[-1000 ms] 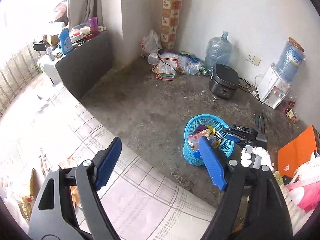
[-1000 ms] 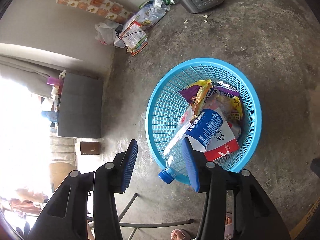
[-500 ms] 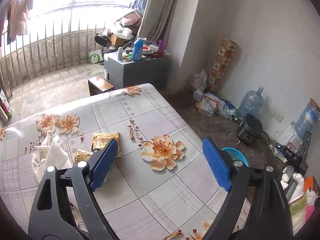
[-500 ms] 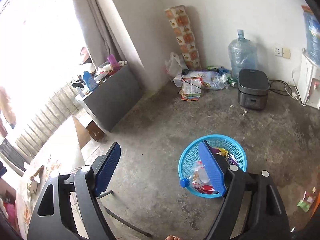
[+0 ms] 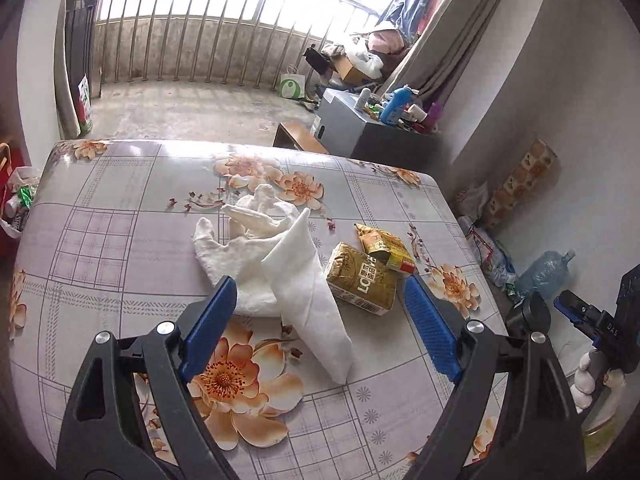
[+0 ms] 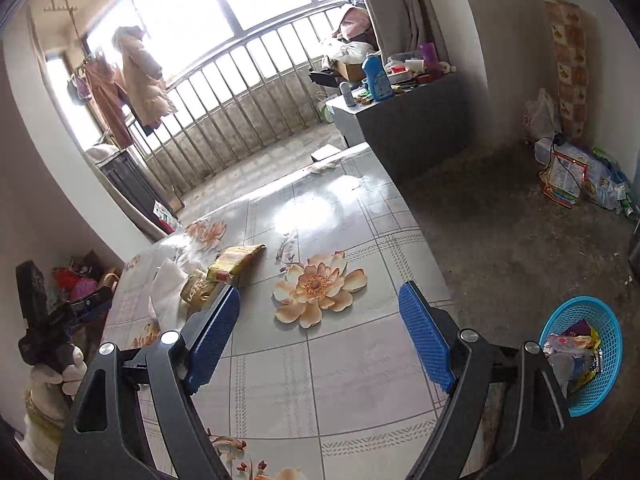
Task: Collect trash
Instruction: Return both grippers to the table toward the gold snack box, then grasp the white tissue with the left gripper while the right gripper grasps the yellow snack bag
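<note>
Both grippers' fingers spread wide, empty (right pair just opened) — bare tablecloth below, table edge near.

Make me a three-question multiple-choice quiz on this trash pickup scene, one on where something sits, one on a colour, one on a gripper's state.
1. Where is the gold packet?
A. in the basket
B. on the floral table, beside the white tissues
C. on the floor

2. What colour is the basket?
A. blue
B. red
C. white

3. How is the left gripper?
A. shut on a tissue
B. shut, empty
C. open, empty

Answers: 1 B, it lies on the tabletop next to the tissues. 2 A, its mesh wall is bright blue. 3 C, its jaws stand wide, holding nothing.
</note>
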